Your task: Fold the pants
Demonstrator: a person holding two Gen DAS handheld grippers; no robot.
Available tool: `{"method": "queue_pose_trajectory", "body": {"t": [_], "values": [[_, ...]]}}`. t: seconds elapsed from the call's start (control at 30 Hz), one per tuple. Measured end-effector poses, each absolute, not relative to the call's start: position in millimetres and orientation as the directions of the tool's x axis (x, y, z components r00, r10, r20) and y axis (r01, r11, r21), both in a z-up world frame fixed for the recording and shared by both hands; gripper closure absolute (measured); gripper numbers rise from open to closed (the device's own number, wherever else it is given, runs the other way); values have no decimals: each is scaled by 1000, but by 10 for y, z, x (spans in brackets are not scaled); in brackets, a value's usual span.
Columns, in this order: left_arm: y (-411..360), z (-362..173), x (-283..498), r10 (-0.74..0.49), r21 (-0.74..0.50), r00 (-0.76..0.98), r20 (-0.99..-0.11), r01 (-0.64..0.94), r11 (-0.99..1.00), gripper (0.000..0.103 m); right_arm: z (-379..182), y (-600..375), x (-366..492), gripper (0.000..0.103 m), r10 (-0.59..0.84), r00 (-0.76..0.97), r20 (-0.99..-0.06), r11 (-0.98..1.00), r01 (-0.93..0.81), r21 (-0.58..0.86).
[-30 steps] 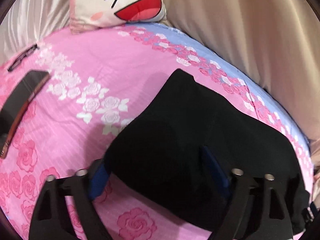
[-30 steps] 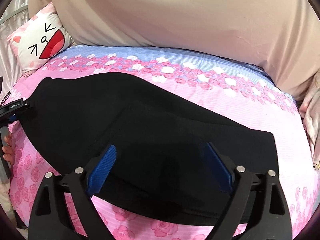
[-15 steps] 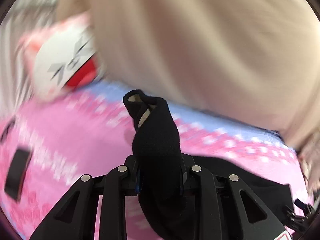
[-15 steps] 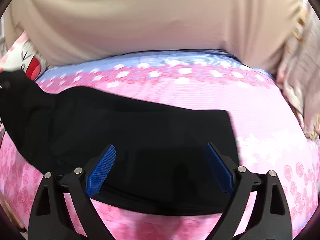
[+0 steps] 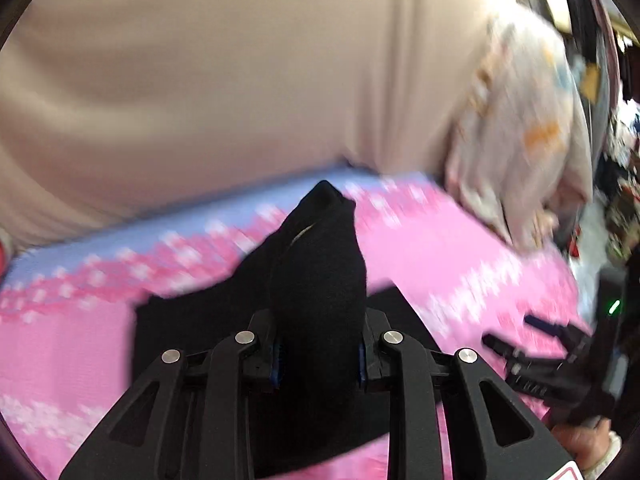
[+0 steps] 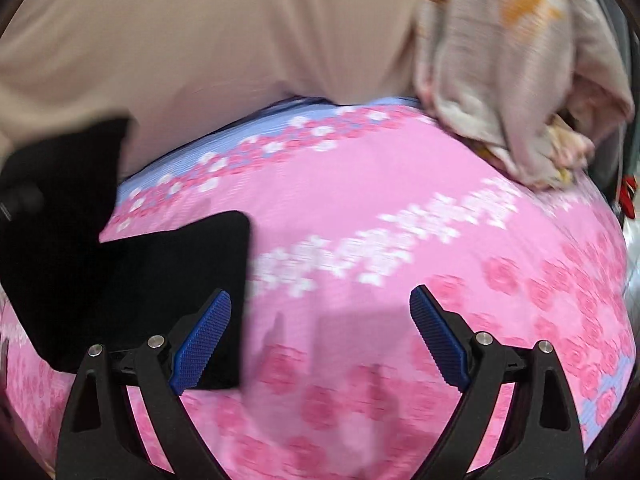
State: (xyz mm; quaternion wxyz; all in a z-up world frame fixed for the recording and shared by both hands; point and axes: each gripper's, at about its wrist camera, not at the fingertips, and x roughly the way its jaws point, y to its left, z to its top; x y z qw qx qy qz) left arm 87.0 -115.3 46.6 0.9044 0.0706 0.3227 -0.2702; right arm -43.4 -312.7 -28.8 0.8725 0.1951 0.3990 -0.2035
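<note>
The black pants (image 5: pixel 316 280) lie on the pink floral bed sheet (image 5: pixel 440 256). My left gripper (image 5: pixel 319 356) is shut on a bunched end of the pants and holds it up above the bed, with the cloth trailing down to the part lying flat. In the right wrist view the pants (image 6: pixel 132 280) lie flat at the left, and the lifted end hangs at the far left. My right gripper (image 6: pixel 320 336) is open and empty over bare sheet, its left finger at the pants' right edge. It also shows in the left wrist view (image 5: pixel 540 356) at lower right.
A beige curtain (image 6: pixel 200 40) hangs behind the bed. A pale patterned blanket (image 6: pixel 512 64) is bunched at the bed's far right corner. The pink sheet (image 6: pixel 400 220) spreads to the right of the pants. Both views are motion blurred.
My left gripper closed on the pants' end, lifted it and swung right, so the pillow left view. My right gripper, still open, slid right off the pants onto bare sheet.
</note>
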Motion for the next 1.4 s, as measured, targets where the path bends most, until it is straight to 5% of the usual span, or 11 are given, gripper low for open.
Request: {"method": "queue_pose_trajectory", "body": {"t": [0.23,0.33,0.4,0.5,0.63,0.97,1.03,1.07,1.1,1.27,1.4], "values": [[-1661,-315,757,-320,29,566,-760,521,853,77,-401,-3417,-715,14,-209,582,-786,812,551,192],[-1721,-361,556,-305,68,594,-744,522,850,59,-457,-3489,-718,14,-195,582,-790,810,549,204],[-1725,-267,344,-365,54,600,-712,565,823,23,-474,-3506,-712,14,-174,588,-790,811,541,224],[-1694,-111,-65,-466,53,598,-652,649,759,16,-419,-3515,-622,14,-63,641,-765,808,483,338],[-1481,62,-379,-490,125,650,-581,666,736,16,-259,-3448,-354,14,114,689,-716,815,347,463],[-258,-87,538,-163,61,690,-705,287,956,16,-373,-2679,520,9,313,552,-773,899,91,429],[-5,-124,688,-146,17,676,-722,228,973,16,-456,-2545,611,35,348,543,-765,894,54,445],[67,-143,746,-143,4,673,-726,211,977,16,-484,-2483,640,63,344,537,-770,899,48,434],[116,-160,793,-136,-1,669,-730,198,980,16,-487,-2411,675,78,334,532,-778,907,45,419],[207,-124,891,-165,-33,671,-723,205,978,16,63,-2459,420,93,273,661,-699,924,21,381],[44,-312,1001,-177,-10,644,-744,254,967,16,-478,-2713,437,89,216,556,-803,926,143,348]]}}
